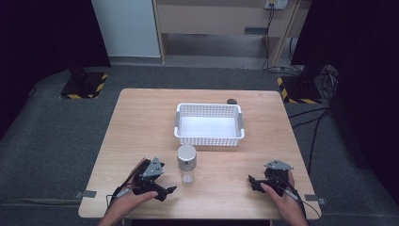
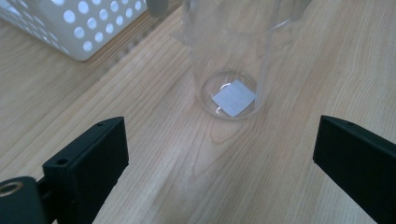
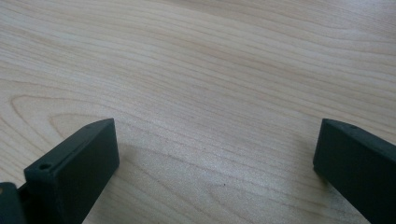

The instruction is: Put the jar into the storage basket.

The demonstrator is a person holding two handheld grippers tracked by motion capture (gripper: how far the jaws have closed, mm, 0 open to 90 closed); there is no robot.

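Note:
A clear jar [image 1: 187,164] with a grey lid stands upright on the wooden table [image 1: 141,122], just in front of a white perforated basket [image 1: 209,125]. The left gripper view looks at the jar's transparent body [image 2: 231,60], with a small white label under its base. My left gripper [image 1: 165,192] rests on the table left of the jar, jaws open and pointing toward it with nothing between them. My right gripper [image 1: 253,182] lies near the table's front right, open over bare wood [image 3: 210,84]. In the left gripper view the jar sits ahead of the gripper [image 2: 219,149], apart from it.
The basket's corner [image 2: 79,23] is at the upper left of the left gripper view. A small dark object [image 1: 231,100] lies behind the basket near the table's far edge. Dark stands and cables sit on the grey floor around the table.

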